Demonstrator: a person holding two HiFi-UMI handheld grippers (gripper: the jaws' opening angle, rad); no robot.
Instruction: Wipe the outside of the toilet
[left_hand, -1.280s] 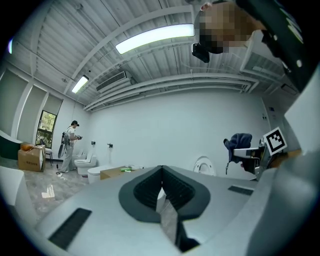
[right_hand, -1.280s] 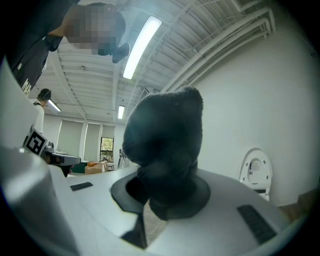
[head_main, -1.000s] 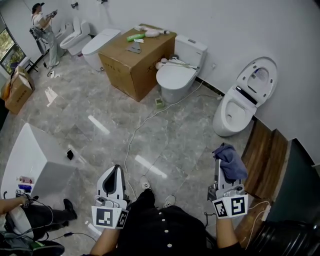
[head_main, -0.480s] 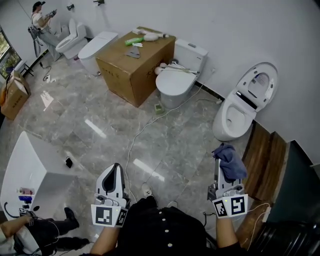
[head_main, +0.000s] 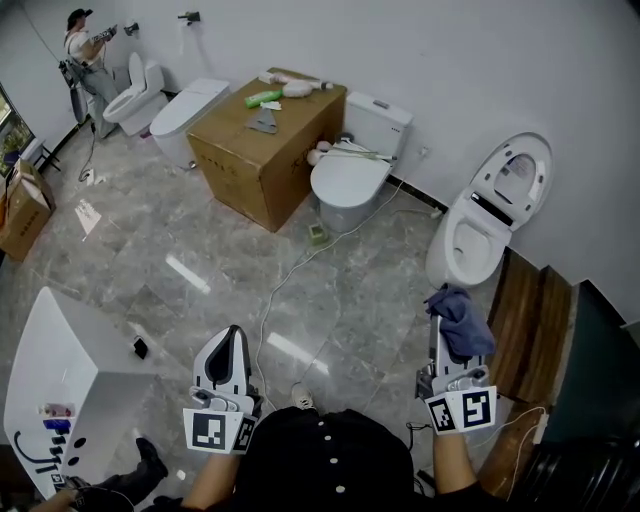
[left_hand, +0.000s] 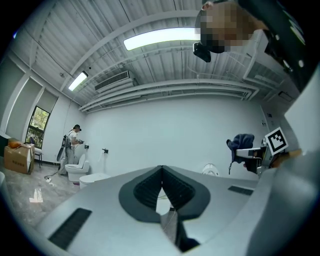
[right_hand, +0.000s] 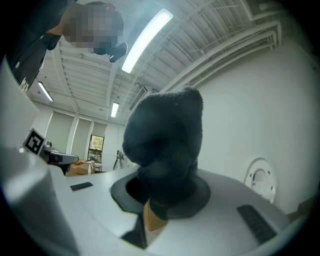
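Observation:
A white toilet (head_main: 470, 235) with its lid up stands against the wall at the right, ahead of my right gripper (head_main: 437, 305). That gripper is shut on a dark blue cloth (head_main: 460, 322), which bunches over its jaws and fills the right gripper view as the blue cloth (right_hand: 162, 145). The raised lid (right_hand: 260, 179) shows small at that view's right. My left gripper (head_main: 230, 343) is held low at the left, pointing forward, jaws closed with nothing between them; its closed tips (left_hand: 161, 175) meet in the left gripper view.
A second toilet (head_main: 350, 165) with its lid down stands beside a large cardboard box (head_main: 265, 140). A white cable (head_main: 280, 280) runs across the marble floor. A white cabinet (head_main: 60, 360) is at the lower left. Wooden boards (head_main: 530, 310) lie at the right. A person (head_main: 85, 55) works far back.
The view has drifted forward and rightwards over the floor; the toilets and box sit slightly lower and nearer. Both grippers hold the same pose and the cloth stays clamped.

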